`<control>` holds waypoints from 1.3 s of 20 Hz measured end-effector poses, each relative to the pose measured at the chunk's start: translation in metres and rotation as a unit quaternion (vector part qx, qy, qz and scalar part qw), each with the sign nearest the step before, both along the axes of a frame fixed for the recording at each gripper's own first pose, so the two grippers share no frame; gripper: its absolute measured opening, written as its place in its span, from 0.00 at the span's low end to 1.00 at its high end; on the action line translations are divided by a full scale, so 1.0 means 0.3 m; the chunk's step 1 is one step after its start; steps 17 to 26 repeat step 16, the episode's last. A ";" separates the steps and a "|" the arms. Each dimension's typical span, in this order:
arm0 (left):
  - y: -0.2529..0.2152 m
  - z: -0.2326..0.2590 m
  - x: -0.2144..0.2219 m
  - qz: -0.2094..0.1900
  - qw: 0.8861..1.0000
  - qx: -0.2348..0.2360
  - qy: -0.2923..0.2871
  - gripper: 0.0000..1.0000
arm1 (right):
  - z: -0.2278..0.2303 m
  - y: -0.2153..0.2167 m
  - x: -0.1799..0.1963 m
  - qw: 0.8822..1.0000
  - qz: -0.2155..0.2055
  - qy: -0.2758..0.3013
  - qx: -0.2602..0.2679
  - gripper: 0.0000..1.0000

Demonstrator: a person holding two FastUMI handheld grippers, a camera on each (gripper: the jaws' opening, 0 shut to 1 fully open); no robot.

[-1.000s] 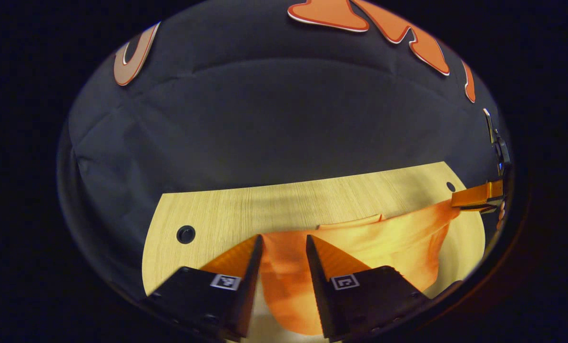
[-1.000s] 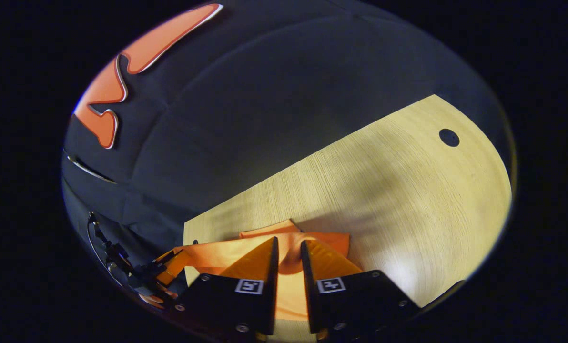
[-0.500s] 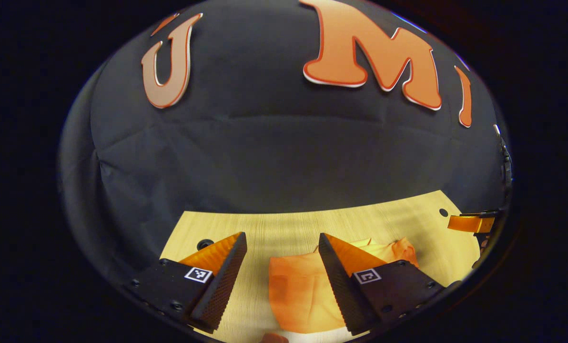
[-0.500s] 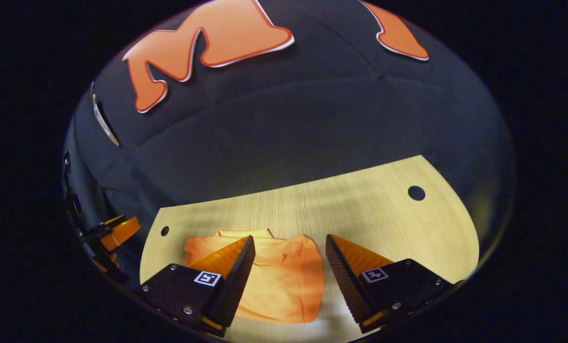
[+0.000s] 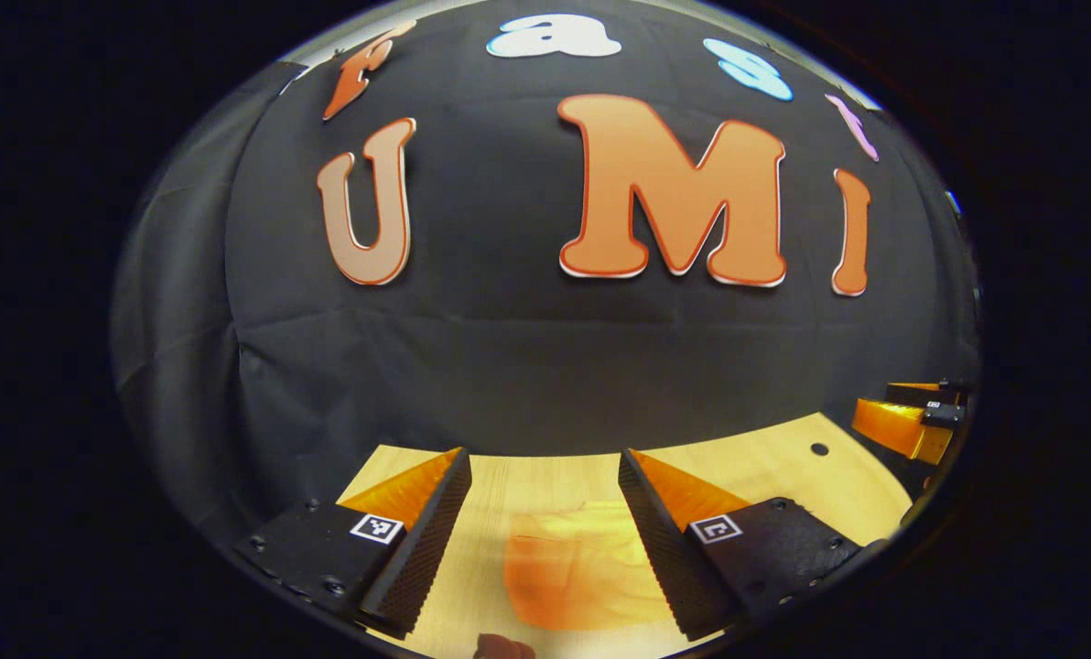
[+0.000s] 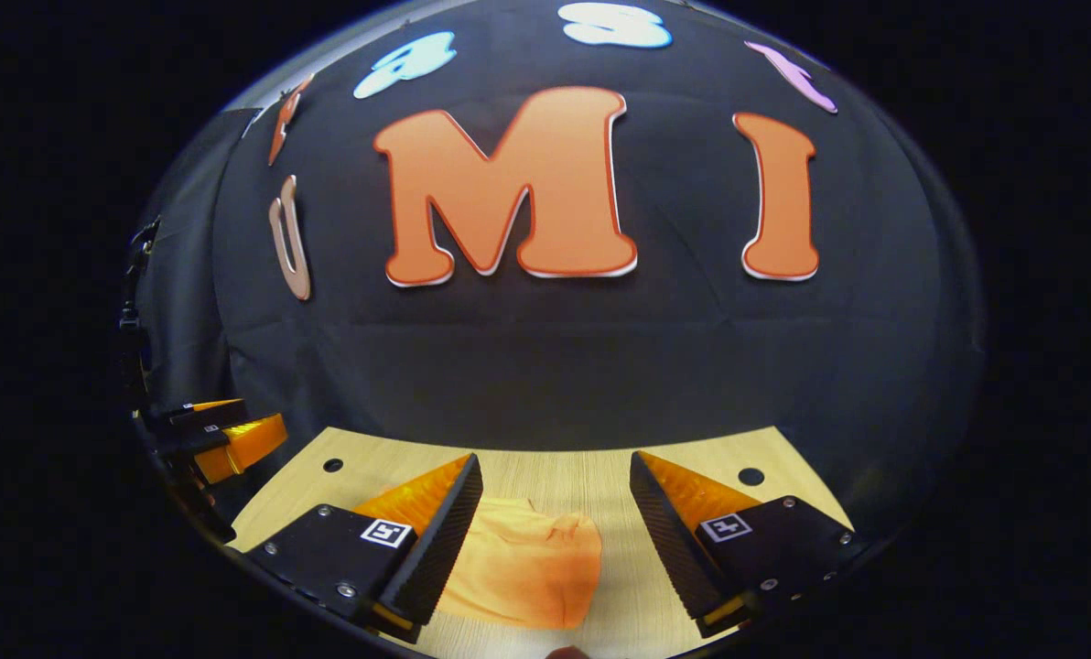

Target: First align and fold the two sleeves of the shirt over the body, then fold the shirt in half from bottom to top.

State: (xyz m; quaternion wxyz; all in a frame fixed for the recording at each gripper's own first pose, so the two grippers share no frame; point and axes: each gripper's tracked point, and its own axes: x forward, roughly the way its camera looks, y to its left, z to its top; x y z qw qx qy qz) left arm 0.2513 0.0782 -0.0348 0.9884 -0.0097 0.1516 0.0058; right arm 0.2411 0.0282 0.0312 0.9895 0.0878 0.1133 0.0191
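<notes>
Lifting clear, both hand-held grippers [image 5: 545, 535] [image 6: 550, 540] opened, shirt [image 6: 523, 567] released

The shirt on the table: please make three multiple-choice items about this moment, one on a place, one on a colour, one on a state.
1. Where does the shirt lie?
A. On the wooden table
B. Hanging on the booth wall
C. Held up in the air

2. What colour is the shirt?
A. Blue
B. Orange
C. White

3. In what state are the left claw and the right claw?
A. Both shut on the shirt
B. One open, one shut
C. Both open, holding nothing

Key:
1 A, as both views show the cloth flat on the light wood.
2 B, as the cloth is orange in both views.
3 C, as in each view the fingers stand wide apart, with the shirt lying on the table beyond them.
</notes>
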 end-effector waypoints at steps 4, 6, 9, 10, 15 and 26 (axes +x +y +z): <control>-0.053 0.076 -0.122 -0.007 0.999 -0.015 -0.033 0.98 | 0.116 0.002 -0.084 0.998 0.002 -0.058 -0.008 0.99; -0.061 0.116 -0.179 -0.005 0.998 -0.017 -0.053 0.98 | 0.148 -0.001 -0.128 0.997 0.001 -0.082 -0.010 0.98; -0.057 0.139 -0.269 0.017 0.997 -0.020 -0.076 0.98 | 0.163 0.004 -0.204 0.995 0.007 -0.104 -0.012 0.98; -0.042 0.144 -0.291 0.031 0.996 -0.017 -0.084 0.98 | 0.163 0.006 -0.221 0.994 0.006 -0.109 -0.010 0.98; -0.059 0.187 -0.399 0.041 0.992 -0.008 -0.118 0.99 | 0.173 0.021 -0.296 0.990 0.022 -0.141 -0.007 0.97; -0.057 0.190 -0.420 0.047 0.992 -0.002 -0.119 0.98 | 0.178 0.026 -0.304 0.989 0.024 -0.147 -0.009 0.98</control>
